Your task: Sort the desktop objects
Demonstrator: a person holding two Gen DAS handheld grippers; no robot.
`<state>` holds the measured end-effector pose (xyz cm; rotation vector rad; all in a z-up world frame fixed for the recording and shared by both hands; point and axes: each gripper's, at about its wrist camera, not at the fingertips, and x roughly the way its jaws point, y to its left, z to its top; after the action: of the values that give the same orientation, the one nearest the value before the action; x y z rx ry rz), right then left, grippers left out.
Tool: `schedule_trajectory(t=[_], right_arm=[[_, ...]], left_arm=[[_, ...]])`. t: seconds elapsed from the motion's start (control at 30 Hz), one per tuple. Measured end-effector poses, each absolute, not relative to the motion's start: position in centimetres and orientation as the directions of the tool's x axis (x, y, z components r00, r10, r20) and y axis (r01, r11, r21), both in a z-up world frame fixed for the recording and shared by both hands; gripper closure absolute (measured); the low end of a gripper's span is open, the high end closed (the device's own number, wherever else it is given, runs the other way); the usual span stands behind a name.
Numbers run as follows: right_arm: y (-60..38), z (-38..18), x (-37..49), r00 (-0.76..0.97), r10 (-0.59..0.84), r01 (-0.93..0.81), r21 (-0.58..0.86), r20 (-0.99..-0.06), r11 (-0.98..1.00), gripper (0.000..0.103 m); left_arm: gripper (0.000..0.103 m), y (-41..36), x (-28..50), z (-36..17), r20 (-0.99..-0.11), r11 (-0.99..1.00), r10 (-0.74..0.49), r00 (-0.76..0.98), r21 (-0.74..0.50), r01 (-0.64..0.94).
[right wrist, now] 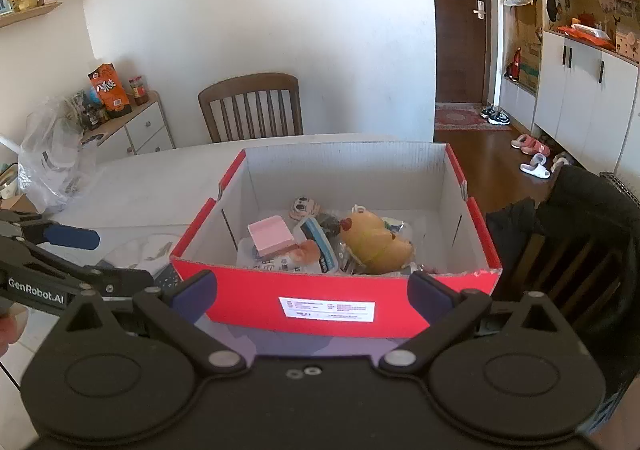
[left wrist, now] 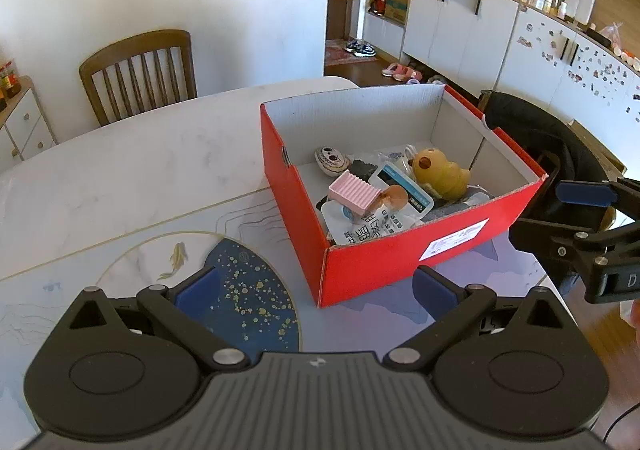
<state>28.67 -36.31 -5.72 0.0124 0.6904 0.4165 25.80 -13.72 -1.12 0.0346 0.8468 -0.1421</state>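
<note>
Right wrist view shows the red box on the worktop just ahead of the right tool, spread wide and empty like the left tool, with a yellow toy and pink block inside.

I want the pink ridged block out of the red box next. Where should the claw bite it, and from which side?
Come straight down from above: the red box walls block any sideways approach. The pink ridged block lies on top of the packets, tilted, its top clear. Probably close the right claw, now open, across its two shorter sides, not along the ridges.
</note>
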Motion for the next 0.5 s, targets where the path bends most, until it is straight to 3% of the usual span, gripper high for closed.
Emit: schedule_trajectory(t=[0.5], right_arm=[[-35.2, -6.9, 27.7, 0.671, 0.380, -0.354, 0.175, -0.636, 0.919, 0.001]], left_arm=[[0.000, -12.5, 25.5, -2.4, -0.775, 0.991, -0.109, 0.623, -0.038, 0.126]])
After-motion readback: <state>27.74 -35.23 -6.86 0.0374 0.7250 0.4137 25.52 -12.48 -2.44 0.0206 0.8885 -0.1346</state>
